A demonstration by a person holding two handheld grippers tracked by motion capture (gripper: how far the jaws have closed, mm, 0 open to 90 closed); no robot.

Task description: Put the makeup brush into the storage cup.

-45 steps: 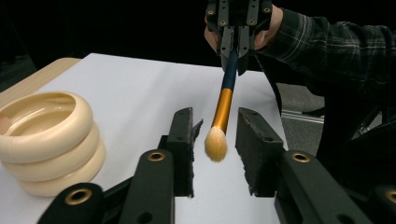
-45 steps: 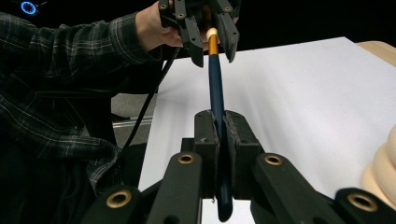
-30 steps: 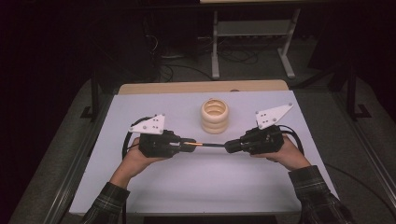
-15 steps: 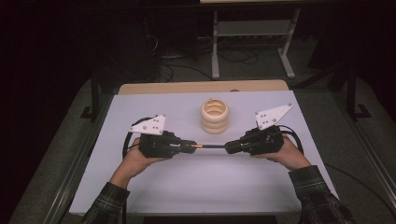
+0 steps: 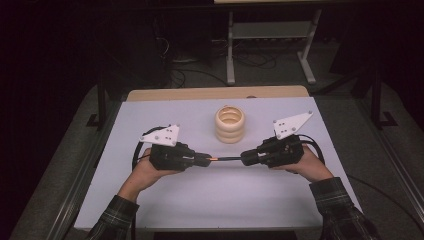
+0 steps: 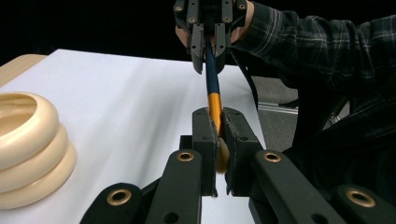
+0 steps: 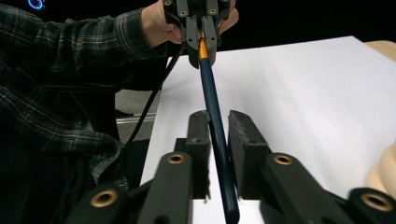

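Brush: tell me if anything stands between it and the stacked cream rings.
Nothing visible does. Only bare white table lies between the brush, clamped in the left gripper, and the rings behind it.

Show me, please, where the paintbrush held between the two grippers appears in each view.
High view: the paintbrush lies level at centre, between the two grippers.
Left gripper view: it runs up the centre, gold ferrule between the near jaws.
Right gripper view: its dark handle rises centrally.
Shared landmark: the stack of cream rings.
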